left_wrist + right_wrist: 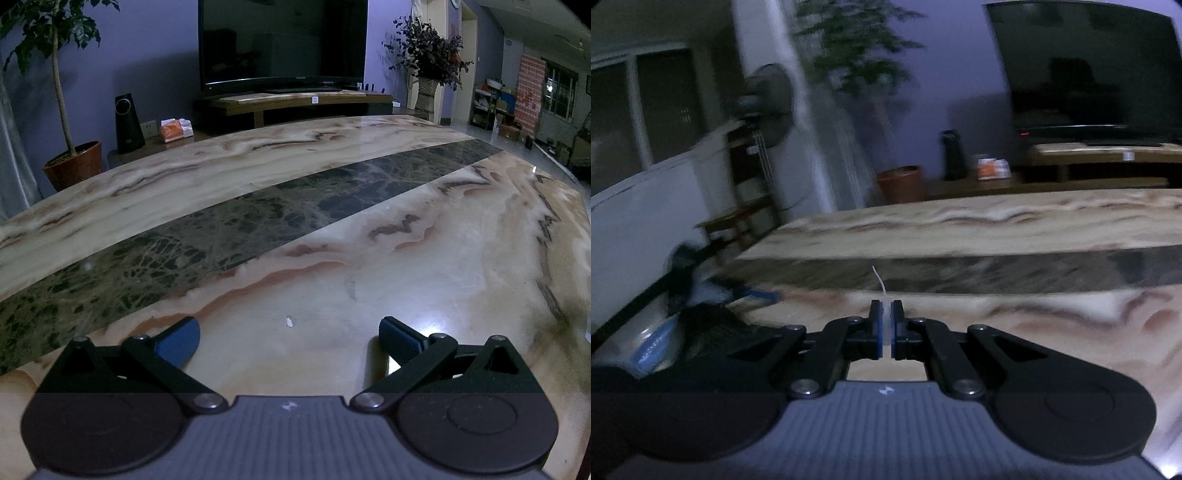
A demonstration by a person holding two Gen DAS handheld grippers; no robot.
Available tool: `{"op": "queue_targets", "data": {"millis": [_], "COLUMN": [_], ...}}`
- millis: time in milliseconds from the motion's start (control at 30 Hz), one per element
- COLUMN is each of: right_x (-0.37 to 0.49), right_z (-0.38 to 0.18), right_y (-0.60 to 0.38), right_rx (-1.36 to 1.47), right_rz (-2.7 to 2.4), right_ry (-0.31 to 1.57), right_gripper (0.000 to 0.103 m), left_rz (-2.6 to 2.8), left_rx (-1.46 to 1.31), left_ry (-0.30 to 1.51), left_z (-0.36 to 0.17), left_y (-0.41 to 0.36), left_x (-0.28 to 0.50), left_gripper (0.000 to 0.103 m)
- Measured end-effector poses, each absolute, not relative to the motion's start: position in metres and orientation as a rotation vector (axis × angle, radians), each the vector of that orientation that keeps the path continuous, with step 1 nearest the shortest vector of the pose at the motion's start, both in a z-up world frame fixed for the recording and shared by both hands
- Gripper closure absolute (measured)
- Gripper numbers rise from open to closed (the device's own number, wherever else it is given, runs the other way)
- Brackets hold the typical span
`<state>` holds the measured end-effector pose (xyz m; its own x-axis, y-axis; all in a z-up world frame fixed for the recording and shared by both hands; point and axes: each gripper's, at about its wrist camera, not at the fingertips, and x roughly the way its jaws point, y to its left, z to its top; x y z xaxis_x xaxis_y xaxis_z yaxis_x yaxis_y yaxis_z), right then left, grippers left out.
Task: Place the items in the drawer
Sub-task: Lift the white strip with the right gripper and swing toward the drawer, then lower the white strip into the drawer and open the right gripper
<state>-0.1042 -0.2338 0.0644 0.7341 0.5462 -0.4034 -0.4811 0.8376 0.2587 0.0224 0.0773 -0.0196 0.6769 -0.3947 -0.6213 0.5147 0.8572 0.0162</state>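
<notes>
Evidently mid-carry: the right gripper (886, 325) pinches a small thin white translucent item (885, 314) above the veined marble table (1052, 325); the left gripper (290, 338) hovers wide open, empty. Next it needs the drawer, unseen here.

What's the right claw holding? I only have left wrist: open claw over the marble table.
Observer: The right claw is shut on a small whitish piece; a thin strand sticks up from it.
Operator: Drawer in sight?
Observer: None I can make out; that view is blurred. Off the table's left end lies a dark heap.
Operator: Anything else there?
Observer: A standing fan, further back.
</notes>
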Motion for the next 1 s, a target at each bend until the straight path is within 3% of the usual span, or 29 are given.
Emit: {"op": "queue_targets", "data": {"millis": [467, 1000], "right_x": [-0.225, -0.209], "right_z": [-0.004, -0.097], "right_y": [-0.168, -0.143], "right_rx": [-0.005, -0.263], "right_rz": [0.863, 0.629], "right_ry": [0.705, 0.992], "right_gripper": [0.098, 0.098], "left_rz": [-0.515, -0.515], "left_rx": [0.196, 0.196], "left_ry": [0.65, 0.649], "left_z": [-0.02, -0.02], "left_y": [0.077, 0.077], "left_x": [0.022, 0.022], "left_gripper": [0.0, 0.0]}}
